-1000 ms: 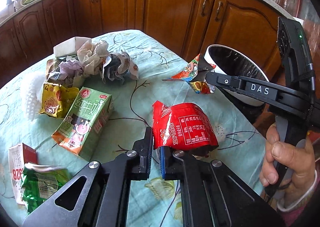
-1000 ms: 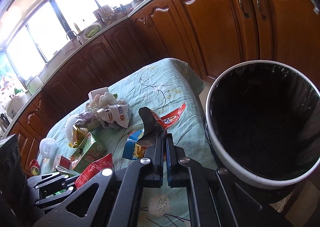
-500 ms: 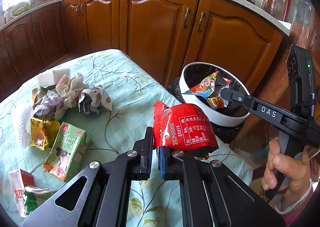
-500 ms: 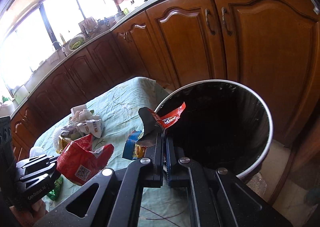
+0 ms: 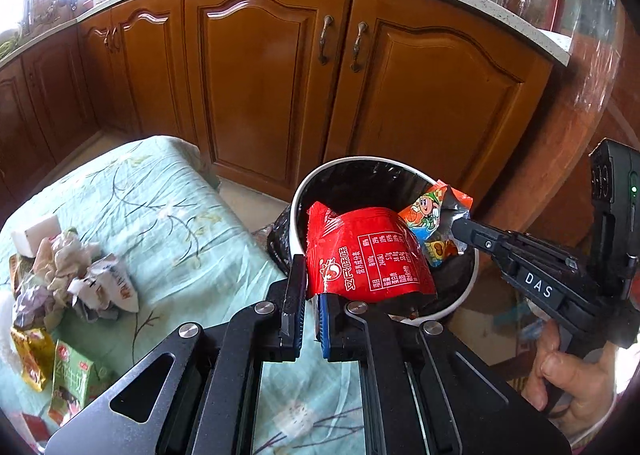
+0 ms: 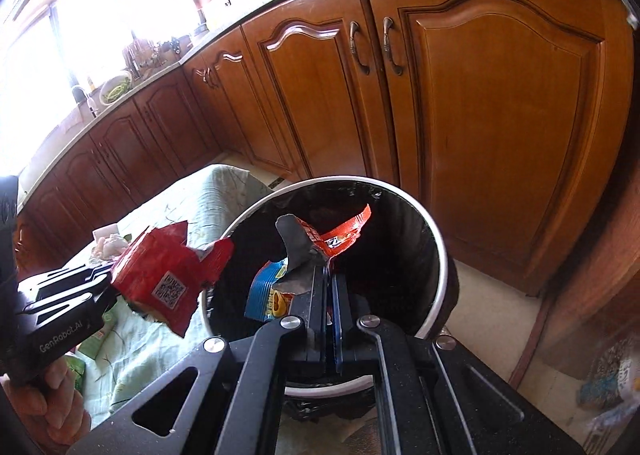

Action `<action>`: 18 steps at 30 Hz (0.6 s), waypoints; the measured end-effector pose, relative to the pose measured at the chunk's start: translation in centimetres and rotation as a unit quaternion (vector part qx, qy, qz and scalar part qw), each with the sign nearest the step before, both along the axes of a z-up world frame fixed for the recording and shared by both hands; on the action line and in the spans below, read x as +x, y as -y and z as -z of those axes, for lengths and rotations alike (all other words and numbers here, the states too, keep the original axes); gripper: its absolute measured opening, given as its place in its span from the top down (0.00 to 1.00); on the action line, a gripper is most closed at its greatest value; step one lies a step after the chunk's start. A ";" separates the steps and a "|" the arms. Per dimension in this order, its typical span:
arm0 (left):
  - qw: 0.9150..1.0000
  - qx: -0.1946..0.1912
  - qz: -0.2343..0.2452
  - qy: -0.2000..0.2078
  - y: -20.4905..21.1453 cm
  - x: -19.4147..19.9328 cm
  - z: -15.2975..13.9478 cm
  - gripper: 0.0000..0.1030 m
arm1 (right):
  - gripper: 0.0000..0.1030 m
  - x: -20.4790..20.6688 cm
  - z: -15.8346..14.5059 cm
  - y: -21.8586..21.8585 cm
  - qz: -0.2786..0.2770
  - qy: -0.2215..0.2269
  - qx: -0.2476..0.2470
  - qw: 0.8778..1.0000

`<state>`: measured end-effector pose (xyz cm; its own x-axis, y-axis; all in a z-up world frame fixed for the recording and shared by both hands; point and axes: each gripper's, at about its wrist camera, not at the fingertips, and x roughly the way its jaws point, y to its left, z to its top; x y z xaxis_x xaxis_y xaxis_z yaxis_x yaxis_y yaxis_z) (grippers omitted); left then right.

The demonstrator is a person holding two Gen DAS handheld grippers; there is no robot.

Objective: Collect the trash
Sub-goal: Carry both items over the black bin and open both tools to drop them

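My left gripper (image 5: 309, 297) is shut on a red snack wrapper (image 5: 366, 255) and holds it at the near rim of the white-rimmed, black-lined trash bin (image 5: 296, 201). My right gripper (image 6: 327, 275) is shut on a colourful torn snack packet (image 6: 316, 243), held over the bin's opening (image 6: 436, 239). In the left wrist view the right gripper (image 5: 456, 225) reaches in from the right with that packet (image 5: 430, 215). In the right wrist view the left gripper (image 6: 108, 279) holds the red wrapper (image 6: 168, 279) at the bin's left rim.
The table with a light green floral cloth (image 5: 160, 207) still carries crumpled paper (image 5: 72, 275), a yellow packet (image 5: 32, 355) and a green drink carton (image 5: 72, 383). Brown kitchen cabinets (image 5: 272, 75) stand behind the bin.
Both grippers have moved from over the table to the bin, each carrying its wrapper. The bin now fills more of both views.
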<state>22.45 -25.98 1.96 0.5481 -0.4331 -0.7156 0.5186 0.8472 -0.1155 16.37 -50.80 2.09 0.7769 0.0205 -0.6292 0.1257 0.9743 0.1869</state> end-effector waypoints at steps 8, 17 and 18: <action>0.999 0.024 0.014 -0.019 3.8 2.6 1.1 0.95 | 0.98 1.0 0.2 0.2 -0.004 -0.028 -0.024 0.999; 0.998 0.058 0.021 -0.025 6.1 3.7 2.4 0.53 | 0.59 1.5 0.7 0.8 -0.001 -0.034 -0.006 0.999; 0.998 0.057 0.019 -0.021 6.0 3.6 2.4 0.46 | 0.59 1.3 0.6 0.8 0.001 -0.032 -0.006 0.999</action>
<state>26.01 -31.99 -0.40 0.5012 -0.3678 -0.7832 0.5474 0.8358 -0.0422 17.64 -51.56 1.45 0.7356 0.0116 -0.6774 0.1382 0.9762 0.1668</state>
